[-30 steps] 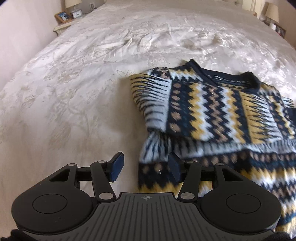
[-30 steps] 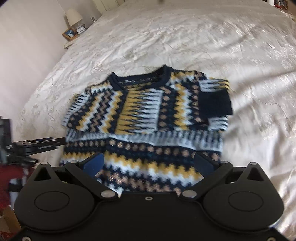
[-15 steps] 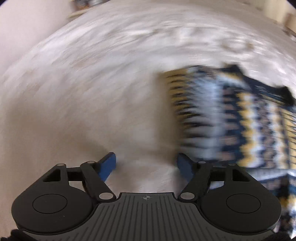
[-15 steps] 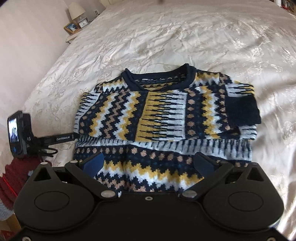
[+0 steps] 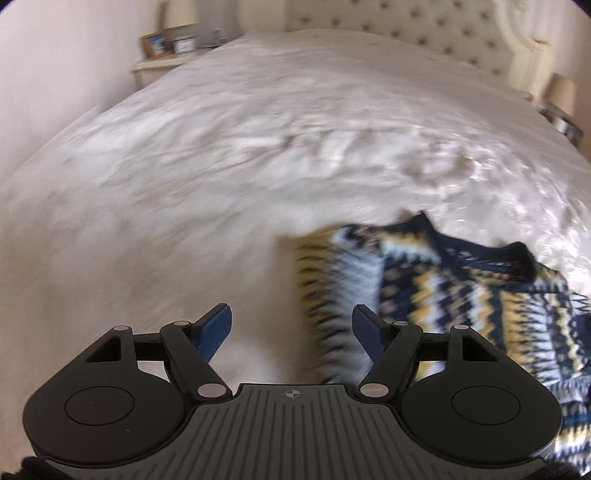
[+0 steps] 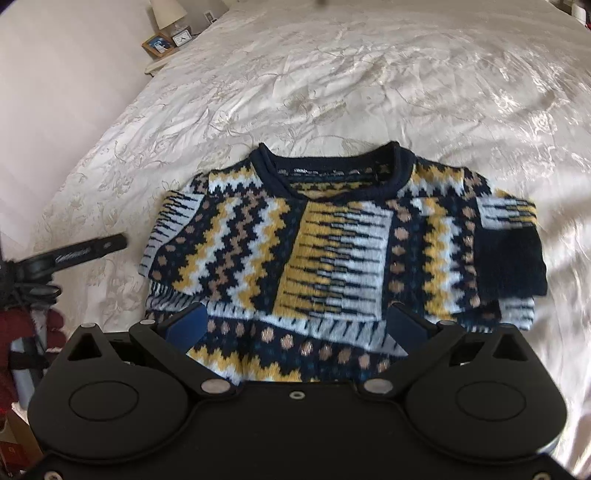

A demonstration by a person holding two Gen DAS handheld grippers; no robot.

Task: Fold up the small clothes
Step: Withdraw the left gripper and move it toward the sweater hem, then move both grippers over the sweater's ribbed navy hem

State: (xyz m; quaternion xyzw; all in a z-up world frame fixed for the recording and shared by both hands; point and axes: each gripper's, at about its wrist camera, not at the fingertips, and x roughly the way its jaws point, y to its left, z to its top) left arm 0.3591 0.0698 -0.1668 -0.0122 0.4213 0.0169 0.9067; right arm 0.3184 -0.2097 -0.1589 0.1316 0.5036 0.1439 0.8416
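Cream satin-patterned bedspread [image 6: 369, 74] covered the bed. Navy, yellow and white zigzag-knit sweater [image 6: 332, 251] lay flat on it, collar away, both sleeves folded in across the chest; hem-to-collar fold judged still outstanding. Right gripper [image 6: 297, 325] spread wide over the hem, holding nothing. Left gripper [image 5: 291, 334] also wide and empty, over bare bedspread beside the sweater's edge.

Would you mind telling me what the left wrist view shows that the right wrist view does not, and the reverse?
Only the left wrist view shows the padded headboard and a second lamp on the far side. Only the right wrist view shows the whole sweater with its dark cuff folded in. Both show the sweater, bedspread, picture frame, and open grippers: left gripper, right gripper.
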